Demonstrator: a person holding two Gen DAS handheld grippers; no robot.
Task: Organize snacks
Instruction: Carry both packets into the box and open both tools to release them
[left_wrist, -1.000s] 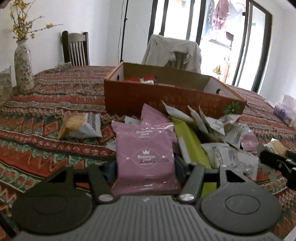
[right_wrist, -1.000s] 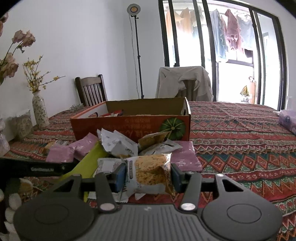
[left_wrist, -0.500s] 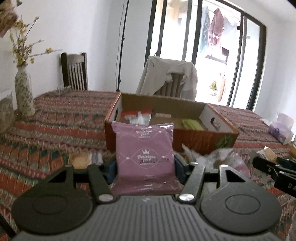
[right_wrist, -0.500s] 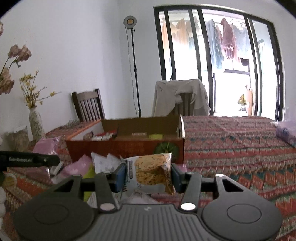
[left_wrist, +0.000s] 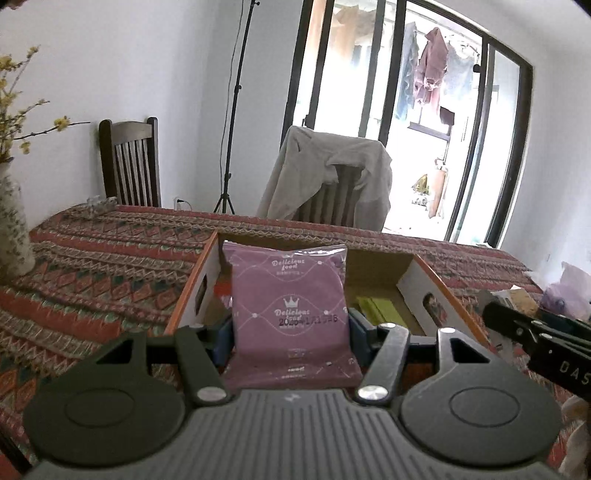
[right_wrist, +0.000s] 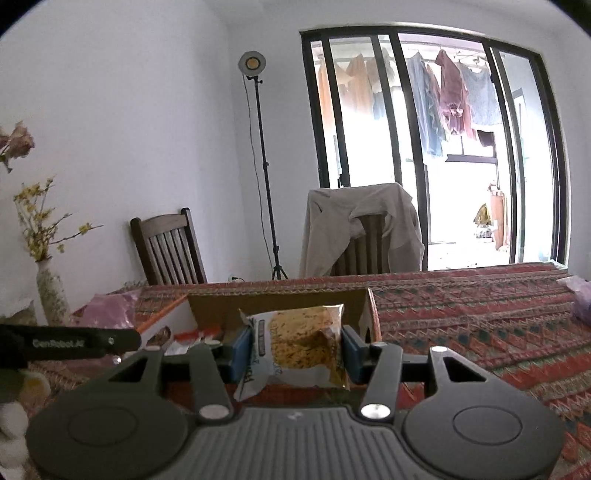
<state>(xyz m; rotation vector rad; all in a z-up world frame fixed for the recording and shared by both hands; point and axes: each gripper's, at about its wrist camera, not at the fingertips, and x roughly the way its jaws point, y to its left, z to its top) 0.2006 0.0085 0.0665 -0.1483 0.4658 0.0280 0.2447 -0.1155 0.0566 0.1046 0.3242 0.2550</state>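
My left gripper (left_wrist: 290, 338) is shut on a purple snack packet (left_wrist: 290, 310) and holds it upright over the near edge of an open cardboard box (left_wrist: 424, 273). Green packets (left_wrist: 376, 306) lie inside the box. My right gripper (right_wrist: 295, 356) is shut on a yellow-and-clear snack packet (right_wrist: 299, 347), held above the same box (right_wrist: 354, 306); red-and-white packets (right_wrist: 195, 336) lie inside it. The right gripper shows at the right edge of the left wrist view (left_wrist: 535, 339). The left gripper with the purple packet (right_wrist: 110, 314) shows at the left of the right wrist view.
The table has a red patterned cloth (left_wrist: 103, 266). A vase with yellow flowers (right_wrist: 50, 291) stands at the left. A wooden chair (left_wrist: 131, 162) and a chair draped with a jacket (left_wrist: 332, 177) stand behind the table. A pale purple item (left_wrist: 572, 291) lies at far right.
Both grippers have risen from the snack pile and moved forward, each carrying its packet, and are now over the box. The loose pile on the cloth has dropped out of view.
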